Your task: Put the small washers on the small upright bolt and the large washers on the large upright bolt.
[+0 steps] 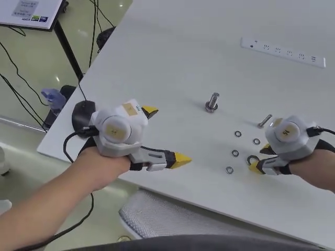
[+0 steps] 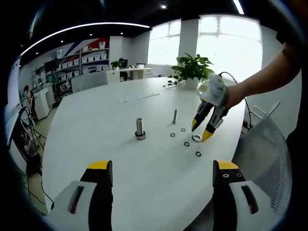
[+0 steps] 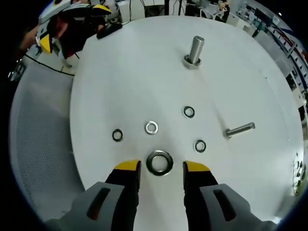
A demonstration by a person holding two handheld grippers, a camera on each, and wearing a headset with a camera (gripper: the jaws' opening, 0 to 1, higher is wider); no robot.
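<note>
on the tabletop all washers lie loose; right gripper, jaws spread, straddles the large washer, left gripper spread, empty.

Large shiny silver metal washer and polished steel upright bolt on smooth, matt white desk; grey mesh-fabric chair.

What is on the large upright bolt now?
The large upright bolt has a bare shaft. A wider collar at its foot may be its own head or a washer; that cannot be told. The large washer lies on the table, between the jaws of the right gripper.
</note>
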